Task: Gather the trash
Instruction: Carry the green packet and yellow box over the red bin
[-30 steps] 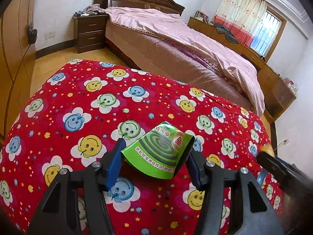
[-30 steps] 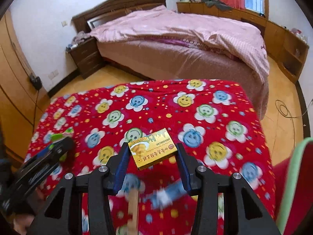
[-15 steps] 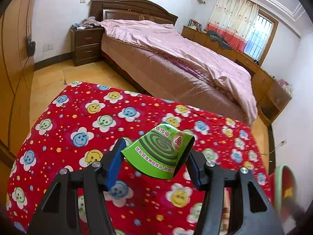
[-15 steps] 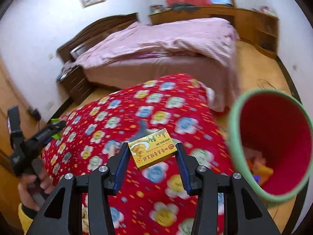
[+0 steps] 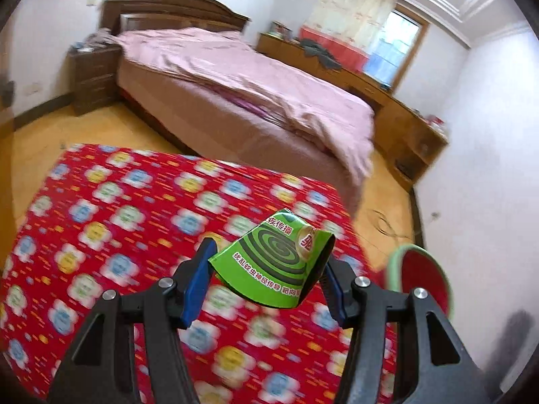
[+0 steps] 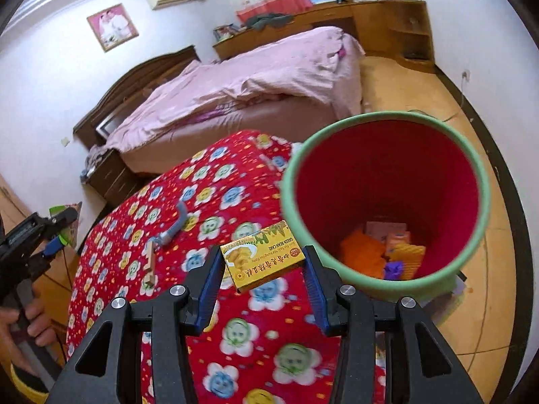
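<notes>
From my left wrist camera, the left tongs point down at a slant over the red smiley-face cloth. Their blue pads clamp a bent green mosquito-coil box between them, its printed face turned up toward me and its right side folded against the right pad. Off to the right of the tongs, just past the cloth's edge, I see part of the red bin with a green rim. Beyond the tongs stands the pink-covered bed.

From my right wrist camera, the right tongs also tilt downward and hold a small yellow box by its two ends, level between the pads, above the cloth. The bin sits just ahead and to the right of the tongs, its mouth open toward me, with orange and purple scraps in the bottom. Ahead and left of the tongs, a tool with a wooden handle lies on the cloth. At the far left, a hand grips the handle of the left tongs, raised over the cloth's left edge with the green box just showing at their tips.
</notes>
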A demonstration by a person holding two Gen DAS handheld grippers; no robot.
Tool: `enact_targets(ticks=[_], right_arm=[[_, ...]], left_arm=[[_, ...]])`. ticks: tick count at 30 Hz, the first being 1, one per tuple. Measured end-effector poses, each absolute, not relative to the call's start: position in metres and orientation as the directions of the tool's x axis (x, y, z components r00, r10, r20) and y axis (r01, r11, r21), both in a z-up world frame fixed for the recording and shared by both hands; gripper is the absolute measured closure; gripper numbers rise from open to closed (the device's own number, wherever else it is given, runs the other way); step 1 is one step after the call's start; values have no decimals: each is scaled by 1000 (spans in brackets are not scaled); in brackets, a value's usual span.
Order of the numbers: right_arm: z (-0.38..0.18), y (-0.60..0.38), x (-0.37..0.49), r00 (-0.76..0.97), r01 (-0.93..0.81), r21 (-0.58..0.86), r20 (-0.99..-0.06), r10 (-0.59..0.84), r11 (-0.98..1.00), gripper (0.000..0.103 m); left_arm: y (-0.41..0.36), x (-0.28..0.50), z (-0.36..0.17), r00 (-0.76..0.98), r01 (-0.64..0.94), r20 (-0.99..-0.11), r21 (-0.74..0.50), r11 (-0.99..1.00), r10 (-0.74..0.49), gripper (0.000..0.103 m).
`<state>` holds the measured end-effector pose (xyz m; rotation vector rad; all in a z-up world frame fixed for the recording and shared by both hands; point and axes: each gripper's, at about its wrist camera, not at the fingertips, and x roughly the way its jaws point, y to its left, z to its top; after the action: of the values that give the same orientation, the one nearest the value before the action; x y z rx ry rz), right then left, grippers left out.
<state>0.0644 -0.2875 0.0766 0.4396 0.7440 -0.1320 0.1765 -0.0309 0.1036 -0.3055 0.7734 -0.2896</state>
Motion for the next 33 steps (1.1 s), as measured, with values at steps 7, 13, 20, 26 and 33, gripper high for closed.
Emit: enact_targets(ticks=[7,13,20,26,33], right_arm=[[79,-323,36,749,302,372,-662,22,878,55],[82,-344,21,759,318,376,-651,4,870,55],[84,-368,16,752,340,372,-659,-12,864,55],[84,-384,16,756,352,371,-653,-28,859,55],[74,-402,23,749,381,379,-661,-41,843,55]], left_arm=[[-88,147,111,621,258,-634,-389,885,-460,44],[-135,130,109,558,339,-648,-392,855,-519,44],[-183,126,98,494,413,-662,-392,822,-563,44],[-227,128,80,444,475,-697,-351,807,-563,44],[-267,138,59,398,532,-735,-304,791,-550,44]])
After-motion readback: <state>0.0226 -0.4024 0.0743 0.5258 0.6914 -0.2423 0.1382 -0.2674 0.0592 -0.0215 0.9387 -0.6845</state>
